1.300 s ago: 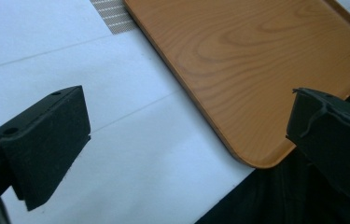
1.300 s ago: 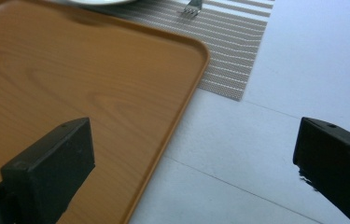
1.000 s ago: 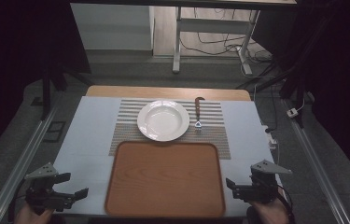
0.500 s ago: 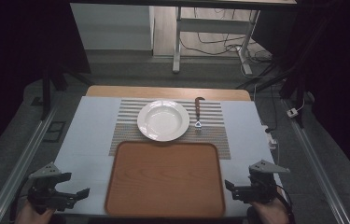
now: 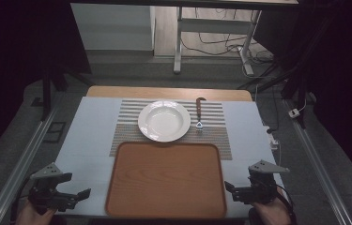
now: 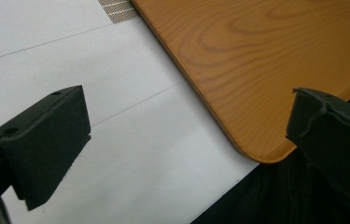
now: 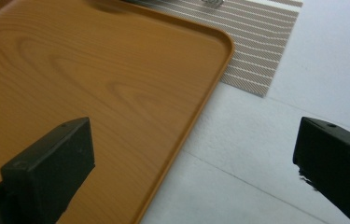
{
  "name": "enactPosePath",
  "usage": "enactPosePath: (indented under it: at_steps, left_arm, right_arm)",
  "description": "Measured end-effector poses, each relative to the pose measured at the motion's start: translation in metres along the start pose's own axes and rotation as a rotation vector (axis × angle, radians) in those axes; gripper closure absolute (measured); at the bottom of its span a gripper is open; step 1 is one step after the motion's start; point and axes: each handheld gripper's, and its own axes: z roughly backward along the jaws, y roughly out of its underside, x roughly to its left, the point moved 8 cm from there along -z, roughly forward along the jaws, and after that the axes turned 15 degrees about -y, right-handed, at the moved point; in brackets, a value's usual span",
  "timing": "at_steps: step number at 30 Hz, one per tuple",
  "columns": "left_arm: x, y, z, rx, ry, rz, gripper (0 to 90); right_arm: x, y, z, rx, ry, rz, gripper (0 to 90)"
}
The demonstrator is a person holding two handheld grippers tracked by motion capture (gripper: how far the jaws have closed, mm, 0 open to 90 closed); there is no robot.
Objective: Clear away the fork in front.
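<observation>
Wooden tray (image 5: 166, 180) sits at the near edge of the table, empty, long axis running 9-to-3 across the table, rim raised all round. Its far edge overlaps the striped placemat (image 5: 220, 136).

Left gripper (image 5: 72, 197) is just off the tray's near-left corner, jaws wide open, holding nothing. From it the tray lies at about 3 o'clock; in the left gripper view the rounded corner (image 6: 261, 156) sits between the jaws, nearer the right one.

Right gripper (image 5: 232, 190) mirrors it at the near-right side, jaws also wide open and empty, tray at about 9 o'clock. In the right gripper view the tray's edge (image 7: 196, 116) runs up between the jaws.

Both are about equally near, one per short side. My read: two-handed grab of the short edges, each jaw pair needs to straddle the rim.

Beyond the tray at 12 o'clock: white plate (image 5: 164, 121) on the placemat, fork (image 5: 199, 112) just beside it at 3 o'clock, handle pointing away.

Surface is a pale sheet (image 5: 89, 140) over a wood tabletop (image 5: 117, 91). Room is dark; desk legs (image 5: 178, 37) and cables (image 5: 220, 44) on the floor behind.
</observation>
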Motion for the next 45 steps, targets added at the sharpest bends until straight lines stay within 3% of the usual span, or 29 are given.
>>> enactPosePath:
  at_steps: [21,29,45]
  left_arm:
    - [0.001,0.000,-0.001,0.012,0.015,0.012,0.0]
    - [0.000,0.000,-0.002,0.015,0.019,0.010,0.0]
    - [0.000,0.001,-0.002,0.020,0.023,0.006,0.0]
  right_arm:
    - [-0.001,-0.015,-0.017,0.033,-0.033,0.100,0.0]
    - [-0.005,-0.024,-0.030,0.050,-0.037,0.099,0.0]
    - [-0.019,-0.038,-0.057,0.105,0.015,0.132,0.0]
